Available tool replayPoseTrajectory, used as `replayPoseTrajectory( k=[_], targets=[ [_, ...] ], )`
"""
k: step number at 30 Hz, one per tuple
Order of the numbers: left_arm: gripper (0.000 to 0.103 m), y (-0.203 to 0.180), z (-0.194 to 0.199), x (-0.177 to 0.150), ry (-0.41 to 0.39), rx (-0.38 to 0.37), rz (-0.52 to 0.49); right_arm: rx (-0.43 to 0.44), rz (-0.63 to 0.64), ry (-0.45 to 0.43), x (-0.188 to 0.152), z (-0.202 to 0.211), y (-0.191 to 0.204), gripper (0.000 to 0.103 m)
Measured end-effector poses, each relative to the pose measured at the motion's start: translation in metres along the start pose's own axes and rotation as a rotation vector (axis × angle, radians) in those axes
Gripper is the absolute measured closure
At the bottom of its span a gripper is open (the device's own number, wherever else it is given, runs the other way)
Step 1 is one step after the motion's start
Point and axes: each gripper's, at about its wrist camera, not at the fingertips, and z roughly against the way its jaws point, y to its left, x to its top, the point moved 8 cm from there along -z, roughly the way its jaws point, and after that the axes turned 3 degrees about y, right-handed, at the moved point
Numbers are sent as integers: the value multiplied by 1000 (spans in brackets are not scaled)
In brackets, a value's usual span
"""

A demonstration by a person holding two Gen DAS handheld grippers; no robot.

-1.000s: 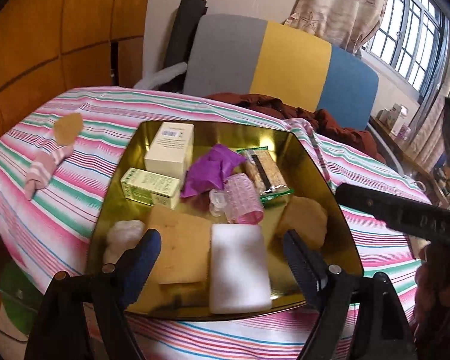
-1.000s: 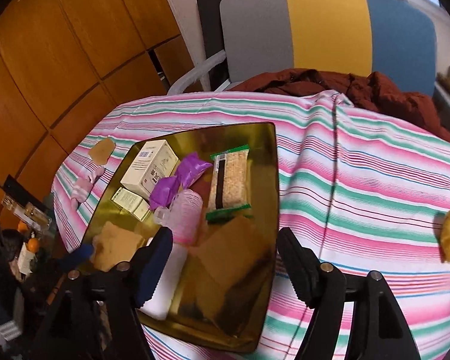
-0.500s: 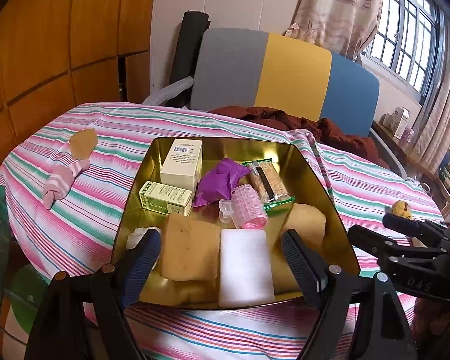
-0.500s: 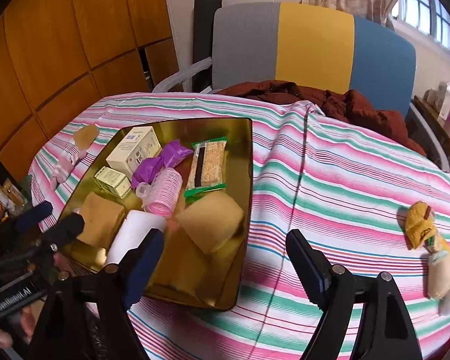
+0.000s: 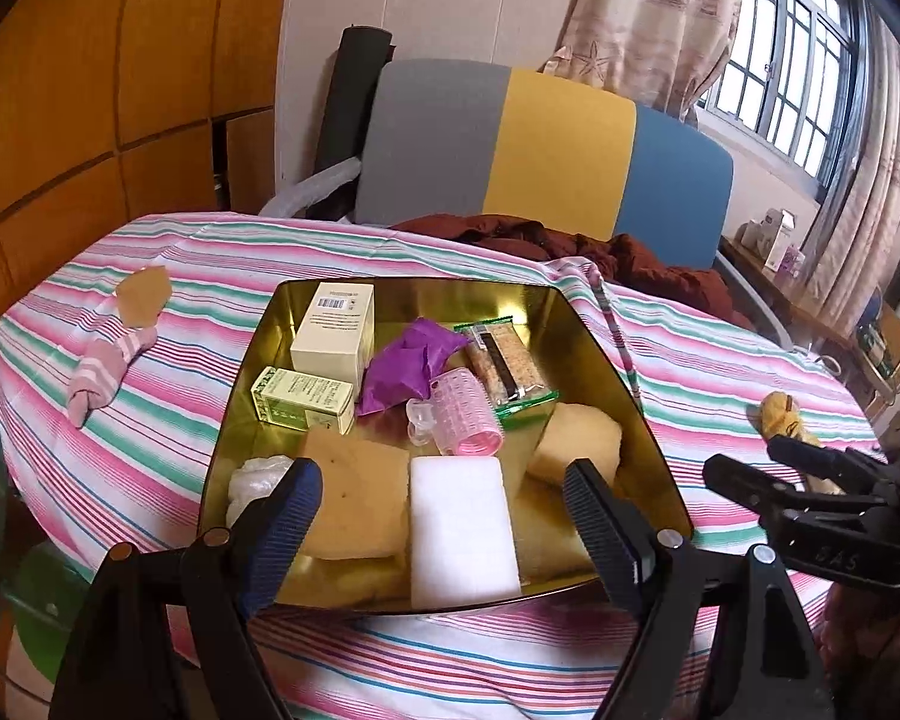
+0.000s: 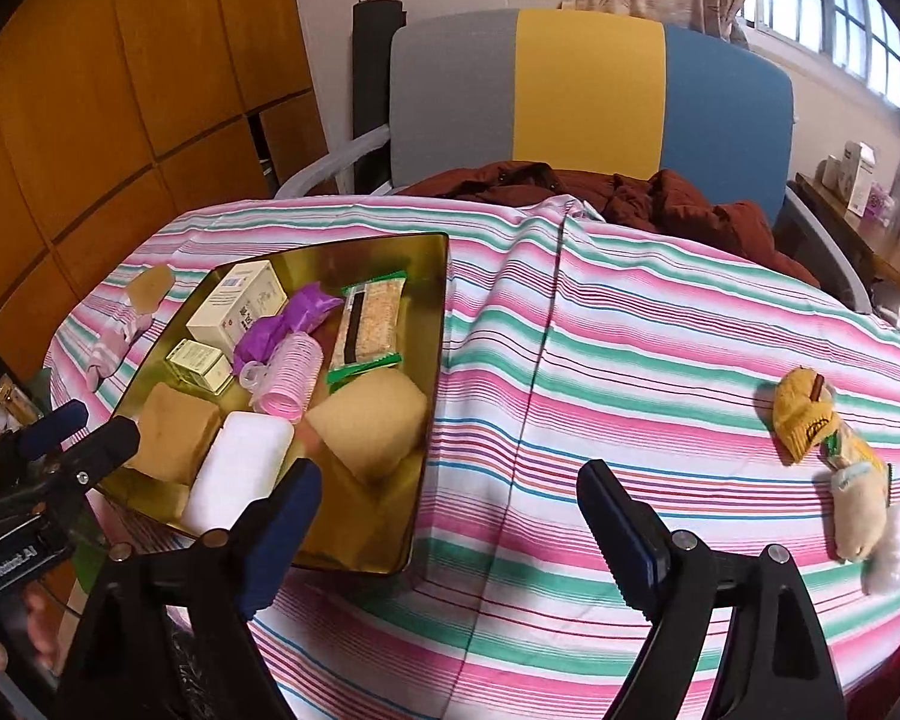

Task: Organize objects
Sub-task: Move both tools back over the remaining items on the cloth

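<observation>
Filling gold tray; sock bundle, perhaps pink sock, waiting on desk. Both claws gaping, right just widening, gripping nothing.

white lump half hidden behind left tongs, box labels too small to read

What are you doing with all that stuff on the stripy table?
Tidying up. A person holds two tongs, both open and empty. Most things already sit in the gold tray. The right tongs, whose jaws have just been opening, hang over the cloth beside the tray. A pink sock and a yellow sock lie outside it.
</observation>
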Motion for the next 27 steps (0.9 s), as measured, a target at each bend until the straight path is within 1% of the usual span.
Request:
replayPoseTrajectory(
  k=[3, 5, 8, 11, 17, 19, 22, 27],
  targets=[
    [19, 0, -1, 0, 15, -33, 14, -2, 5, 7, -1, -1, 0, 15],
    [19, 0, -2, 0, 20, -48, 24, 1, 1, 13, -3, -3, -2, 13],
    [19, -3, 3, 5, -4, -73, 20, -3, -10, 18, -6, -3, -9, 12],
    [19, -10, 8, 10, -25, -83, -2, -18, -45, 31, -11, -4, -27, 12],
    [19, -34, 17, 20, -43, -151, -60, -75, -171, 62, -20, 1, -86, 12],
    [19, -43, 18, 22, -43, -173, -81, -79, -209, 69, -21, 4, -104, 12],
    [19, -54, 18, 24, -49, -175, -103, -98, -270, 79, -23, 11, -134, 12],
    [19, -65, 10, 24, -5, -204, -92, -147, -394, 58, -24, 33, -197, 11]
  ],
)
